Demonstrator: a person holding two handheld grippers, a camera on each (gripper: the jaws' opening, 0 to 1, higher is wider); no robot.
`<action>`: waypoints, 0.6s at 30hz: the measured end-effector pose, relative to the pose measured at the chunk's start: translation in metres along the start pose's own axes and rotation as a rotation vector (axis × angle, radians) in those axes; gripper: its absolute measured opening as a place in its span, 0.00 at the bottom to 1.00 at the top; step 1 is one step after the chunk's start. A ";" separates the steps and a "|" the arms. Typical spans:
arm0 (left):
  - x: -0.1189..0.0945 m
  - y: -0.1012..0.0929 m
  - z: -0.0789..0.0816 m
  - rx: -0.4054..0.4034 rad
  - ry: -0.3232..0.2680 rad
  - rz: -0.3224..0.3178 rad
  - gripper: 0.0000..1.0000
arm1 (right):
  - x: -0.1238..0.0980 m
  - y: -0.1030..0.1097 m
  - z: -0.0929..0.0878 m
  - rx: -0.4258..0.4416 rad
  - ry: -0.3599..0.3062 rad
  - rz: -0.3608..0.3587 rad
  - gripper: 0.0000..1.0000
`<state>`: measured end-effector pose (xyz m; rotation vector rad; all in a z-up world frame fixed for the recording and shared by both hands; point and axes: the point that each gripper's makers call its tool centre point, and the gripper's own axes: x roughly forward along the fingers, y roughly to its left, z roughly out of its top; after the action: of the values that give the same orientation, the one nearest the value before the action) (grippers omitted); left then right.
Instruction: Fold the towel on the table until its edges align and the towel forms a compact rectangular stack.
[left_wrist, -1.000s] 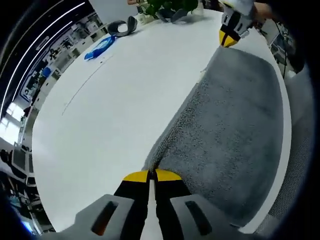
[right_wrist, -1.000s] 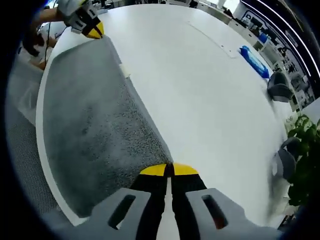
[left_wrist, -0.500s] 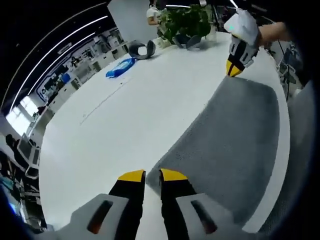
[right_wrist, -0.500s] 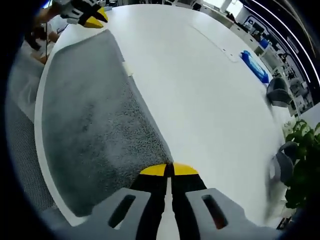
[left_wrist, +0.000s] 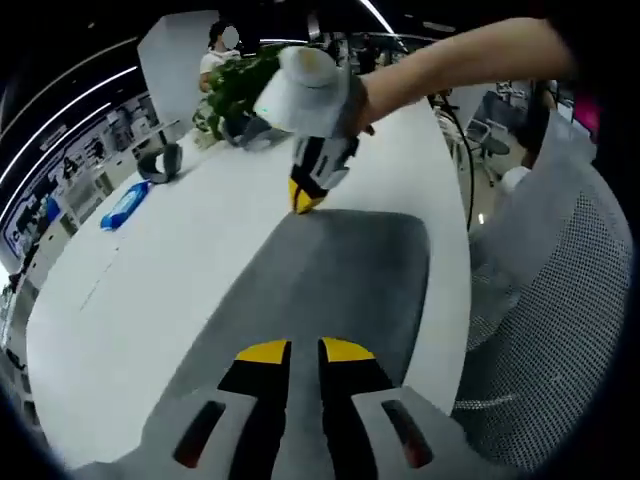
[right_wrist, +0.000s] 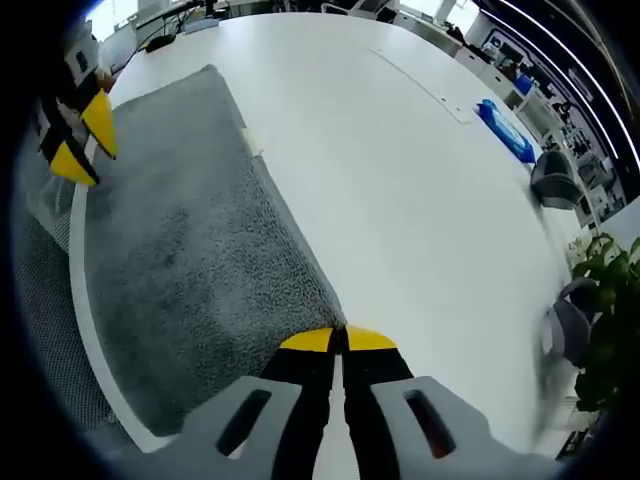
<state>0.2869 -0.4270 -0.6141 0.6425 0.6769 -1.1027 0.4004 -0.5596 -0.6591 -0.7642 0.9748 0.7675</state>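
Grey shaggy towel lies flat along the white table's near edge. Right gripper, jaws pressed together, seemingly pinches its far corner. Left gripper hovers above the towel, jaws slightly spread.

We see the towel as a grey cloth with a rough, nubby pile, matt all over, with a small pale tag at its long edge. The table under it has a smooth white top with a soft, even sheen. The right gripper looks like hard plastic: glossy yellow tips, matt black jaws and smooth grey housings behind them, and the left gripper shows the same finish. Beside the table in the left gripper view, the chair has a pale woven mesh back, open and textured.
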 end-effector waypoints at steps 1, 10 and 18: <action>0.004 -0.006 -0.004 0.009 0.020 -0.009 0.11 | 0.000 0.000 0.000 0.000 0.000 0.000 0.00; 0.019 -0.022 -0.036 0.248 0.172 0.000 0.04 | 0.001 -0.001 0.001 0.001 0.014 -0.001 0.00; 0.020 -0.020 -0.041 0.524 0.311 0.037 0.01 | 0.000 -0.001 0.000 -0.007 0.038 0.001 0.00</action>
<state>0.2675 -0.4140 -0.6574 1.2900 0.6369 -1.1643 0.4015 -0.5596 -0.6591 -0.7870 1.0069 0.7603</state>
